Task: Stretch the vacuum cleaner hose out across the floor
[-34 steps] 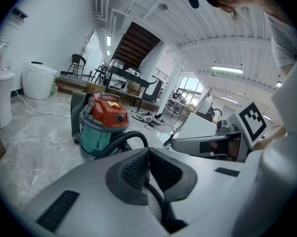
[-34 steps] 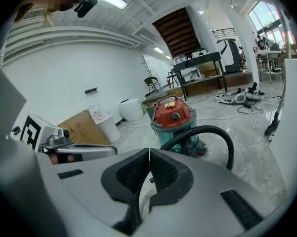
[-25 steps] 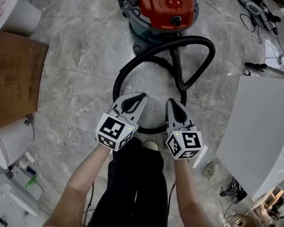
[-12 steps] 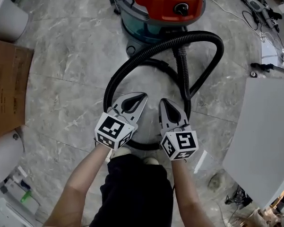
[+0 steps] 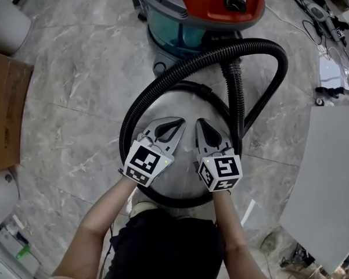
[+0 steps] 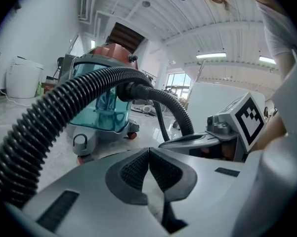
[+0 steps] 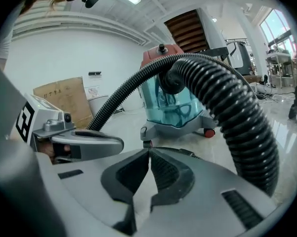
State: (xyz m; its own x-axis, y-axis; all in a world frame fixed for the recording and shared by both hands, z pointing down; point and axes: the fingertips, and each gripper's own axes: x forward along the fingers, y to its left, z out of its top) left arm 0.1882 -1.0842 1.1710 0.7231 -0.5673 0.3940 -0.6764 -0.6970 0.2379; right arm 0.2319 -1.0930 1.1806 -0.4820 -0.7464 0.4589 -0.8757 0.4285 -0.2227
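A grey marbled tile floor [image 5: 75, 97] fills the head view, glossy and patched with glare. The two gripper views sit low and add the room above it: a white ribbed ceiling [image 6: 222, 33] with strip lights [image 6: 212, 56], pale walls, and a bright window [image 6: 177, 83] behind the vacuum cleaner [image 5: 209, 4].

A big white panel [image 5: 331, 173] lies beside the vacuum cleaner on the person's right. A brown cardboard sheet [image 5: 3, 115] is well off on the vacuum cleaner's other side, and only the right gripper view shows it upright by the wall. Loose cables [image 5: 313, 16] trail past the vacuum cleaner near the panel.

The vacuum cleaner has a red lid with a black knob. From the low views its drum shows as see-through teal on a grey wheeled base.

The hose [image 5: 180, 68] is thick, black and ribbed. It leaves the vacuum cleaner's front and lies coiled on the floor directly before it, as a wide ring with a second arch overlapping. Where its free end lies I cannot tell.

The left gripper [image 5: 180, 121] and right gripper [image 5: 200, 122] hang side by side over the middle of that ring, pointing at the vacuum cleaner. The jaws of each are pressed together on nothing, clear of the hose.
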